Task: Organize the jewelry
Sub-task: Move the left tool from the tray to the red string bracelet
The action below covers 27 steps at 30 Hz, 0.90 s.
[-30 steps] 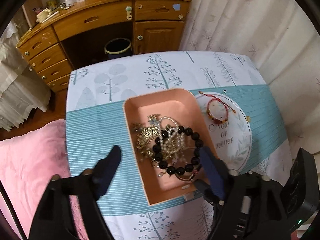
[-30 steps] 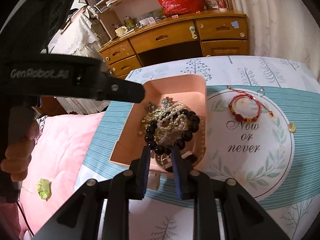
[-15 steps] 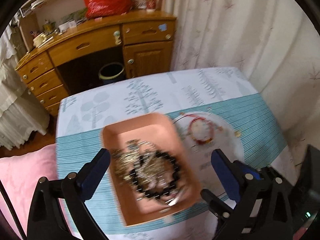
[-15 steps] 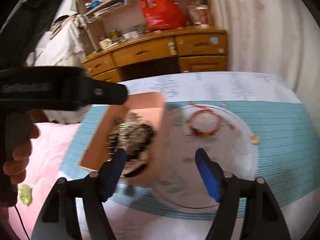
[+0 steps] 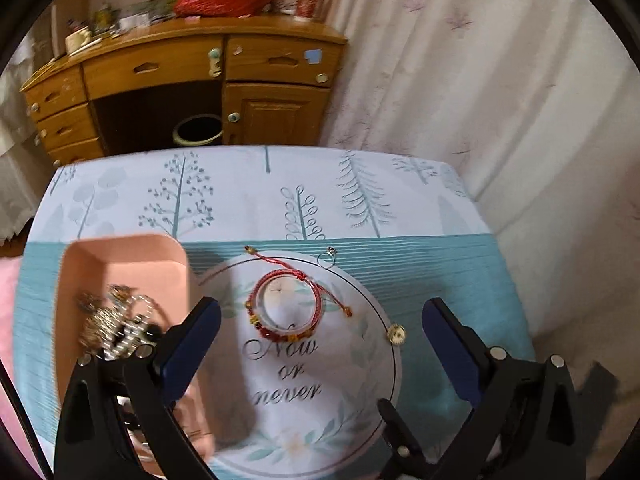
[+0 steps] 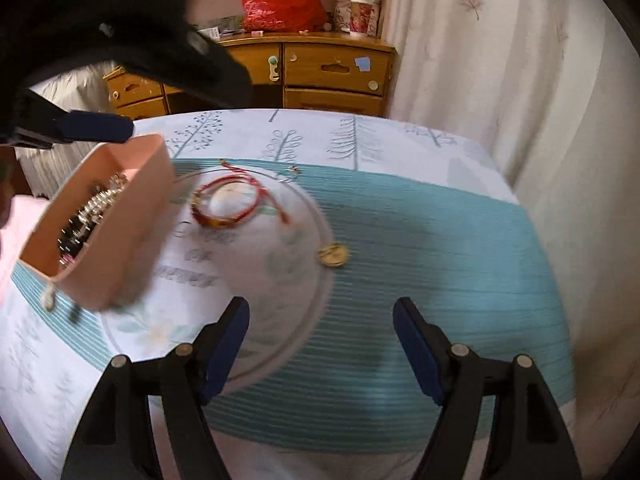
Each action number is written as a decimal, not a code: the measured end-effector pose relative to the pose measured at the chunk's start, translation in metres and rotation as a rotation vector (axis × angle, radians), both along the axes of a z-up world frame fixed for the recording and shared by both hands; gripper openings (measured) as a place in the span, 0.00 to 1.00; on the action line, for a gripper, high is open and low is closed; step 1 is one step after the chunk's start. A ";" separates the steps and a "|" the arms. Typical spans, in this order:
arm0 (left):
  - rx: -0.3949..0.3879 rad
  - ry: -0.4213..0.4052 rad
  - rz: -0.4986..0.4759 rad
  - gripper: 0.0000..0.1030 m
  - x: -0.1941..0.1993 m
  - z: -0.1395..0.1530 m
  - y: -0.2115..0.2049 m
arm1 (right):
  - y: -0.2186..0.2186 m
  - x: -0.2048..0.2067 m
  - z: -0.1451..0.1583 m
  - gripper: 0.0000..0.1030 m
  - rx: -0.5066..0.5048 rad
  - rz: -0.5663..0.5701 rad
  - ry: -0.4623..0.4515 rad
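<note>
Left wrist view: both grippers, left gripper (image 5: 320, 340) and right gripper (image 6: 320, 334), spread empty; mid-frame red braided cord bracelet (image 5: 286, 308) could snag its loose tails when pinched.

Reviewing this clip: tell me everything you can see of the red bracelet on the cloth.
The red bracelet is a woven cord loop with a run of dark red and amber beads along its near edge. Two thin cord tails, each ending in a small bead, trail away from it. It lies flat on the tablecloth, inside the round printed design above the word "Now", to the right of the pink tray. Nothing grips or touches it.
</note>
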State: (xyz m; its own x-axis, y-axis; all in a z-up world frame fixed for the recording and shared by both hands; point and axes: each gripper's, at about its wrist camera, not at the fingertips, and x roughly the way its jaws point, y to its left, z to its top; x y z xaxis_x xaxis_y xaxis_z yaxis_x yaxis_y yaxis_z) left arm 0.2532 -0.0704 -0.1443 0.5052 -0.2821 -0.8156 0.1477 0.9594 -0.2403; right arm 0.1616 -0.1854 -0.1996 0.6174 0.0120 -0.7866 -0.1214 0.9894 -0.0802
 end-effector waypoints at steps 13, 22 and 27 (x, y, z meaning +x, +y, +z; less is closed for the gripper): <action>0.191 0.019 0.330 0.96 0.002 -0.066 -0.029 | -0.039 0.025 -0.007 0.66 0.058 0.213 -0.053; 0.285 -0.013 0.390 0.90 0.008 -0.071 -0.035 | -0.041 0.042 -0.014 0.45 0.108 0.307 0.003; 0.343 -0.054 0.379 0.85 0.006 -0.073 -0.038 | -0.038 0.044 -0.016 0.42 0.138 0.333 0.019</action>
